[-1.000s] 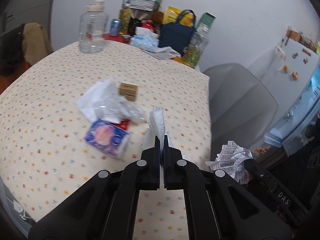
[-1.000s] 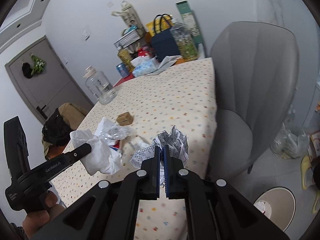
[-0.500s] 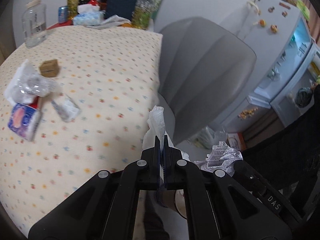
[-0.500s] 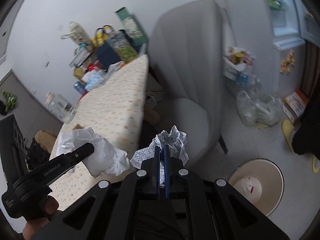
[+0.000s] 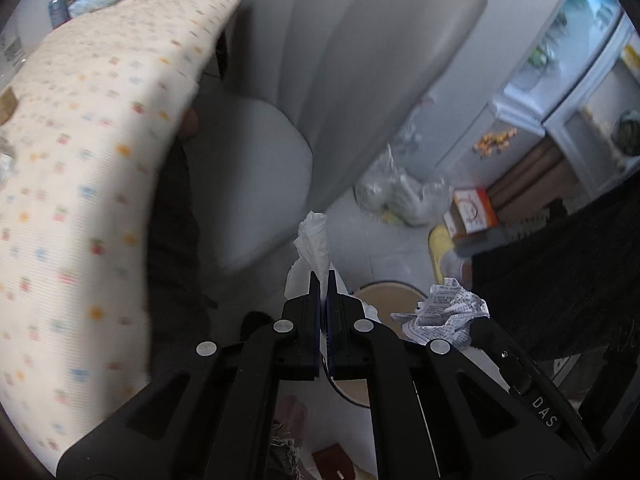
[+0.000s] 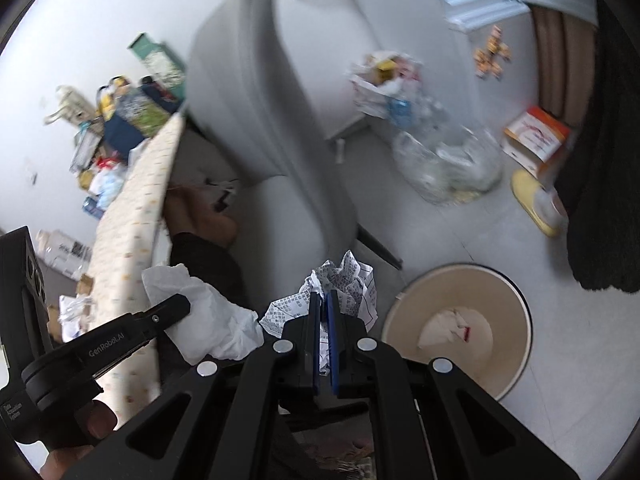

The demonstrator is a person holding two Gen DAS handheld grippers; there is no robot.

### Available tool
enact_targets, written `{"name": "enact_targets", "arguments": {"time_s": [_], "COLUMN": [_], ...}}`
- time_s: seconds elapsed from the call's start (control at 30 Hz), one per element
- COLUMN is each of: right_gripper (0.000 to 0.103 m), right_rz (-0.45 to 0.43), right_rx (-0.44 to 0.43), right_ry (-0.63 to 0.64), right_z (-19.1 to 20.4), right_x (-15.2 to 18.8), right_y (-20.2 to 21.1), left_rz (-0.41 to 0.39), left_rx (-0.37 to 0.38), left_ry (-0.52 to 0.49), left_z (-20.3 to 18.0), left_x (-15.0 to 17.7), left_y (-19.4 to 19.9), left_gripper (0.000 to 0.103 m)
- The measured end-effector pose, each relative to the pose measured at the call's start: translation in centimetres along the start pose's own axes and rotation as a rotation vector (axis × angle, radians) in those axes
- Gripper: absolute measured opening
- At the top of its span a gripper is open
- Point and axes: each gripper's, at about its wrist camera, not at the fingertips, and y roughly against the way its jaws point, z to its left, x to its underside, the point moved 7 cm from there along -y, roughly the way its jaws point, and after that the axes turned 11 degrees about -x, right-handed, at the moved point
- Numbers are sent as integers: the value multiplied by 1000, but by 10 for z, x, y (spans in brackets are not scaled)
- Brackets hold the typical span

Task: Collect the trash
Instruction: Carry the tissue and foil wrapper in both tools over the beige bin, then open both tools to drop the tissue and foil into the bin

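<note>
My left gripper [image 5: 323,276] is shut on a white crumpled tissue [image 5: 314,240], held in the air beside the table edge, above the floor. My right gripper [image 6: 324,298] is shut on a crumpled printed receipt [image 6: 348,280]. The receipt also shows in the left wrist view [image 5: 444,312], and the tissue in the right wrist view [image 6: 208,320]. A round beige trash bin [image 6: 516,308] stands on the floor just right of and below the right gripper, with some paper inside. Its rim shows in the left wrist view [image 5: 384,290] under both grippers.
A grey chair [image 5: 360,60] stands at the table with the dotted cloth [image 5: 80,160]. Clear plastic bags [image 6: 444,164], an orange box [image 6: 536,132] and a yellow slipper [image 6: 536,200] lie on the floor. Dark fabric [image 6: 600,160] hangs at right.
Both grippers have swung right and down, away from the table top toward the floor. The bin has come closer under them. Each still holds its trash.
</note>
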Motion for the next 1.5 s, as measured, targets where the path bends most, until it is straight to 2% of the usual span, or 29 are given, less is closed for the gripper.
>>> {"name": "enact_targets", "arguments": {"time_s": [0.3, 0.47, 0.53, 0.57, 0.6, 0.7, 0.83, 0.93, 1.0, 1.07, 1.1, 1.23, 1.3, 1.4, 1.5], "right_gripper": [5, 10, 41, 68, 69, 63, 64, 64, 65, 66, 66, 67, 77, 86, 88], "right_rz": [-6, -1, 2, -14, -30, -30, -48, -55, -59, -63, -64, -60, -63, -80, -93], "right_rx": [83, 109, 103, 109, 131, 132, 214, 226, 241, 252, 258, 278, 274, 270, 257], "right_ry": [-125, -221, -273, -282, -278, -309, -328, -347, -351, -366, -369, -351, -322, -262, -210], "right_z": [-76, -112, -124, -128, -132, -141, -157, -161, -166, -172, -174, -170, -159, -136, -114], "right_x": [15, 26, 29, 29, 29, 31, 33, 38, 40, 44, 44, 43, 39, 29, 20], "right_y": [1, -6, -10, -8, -5, -1, 17, 29, 35, 40, 41, 42, 43, 46, 49], "left_rz": [139, 168, 184, 192, 195, 195, 214, 250, 312, 331, 307, 281, 249, 194, 186], "left_rx": [47, 58, 69, 77, 82, 85, 104, 114, 146, 162, 160, 143, 120, 83, 73], "left_ry": [-104, -150, -159, -162, -167, -180, -197, -240, -242, -224, -209, -208, -197, -158, -121], "left_z": [-55, -76, -83, -84, -86, -94, -103, -117, -122, -120, -117, -108, -97, -75, -52], "left_x": [31, 46, 50, 51, 53, 53, 58, 69, 76, 79, 77, 72, 63, 47, 34], "left_y": [-50, -67, -72, -73, -74, -77, -81, -89, -96, -97, -95, -89, -80, -66, -53], "left_gripper": [3, 3, 3, 3, 3, 3, 3, 4, 17, 75, 80, 81, 81, 87, 88]}}
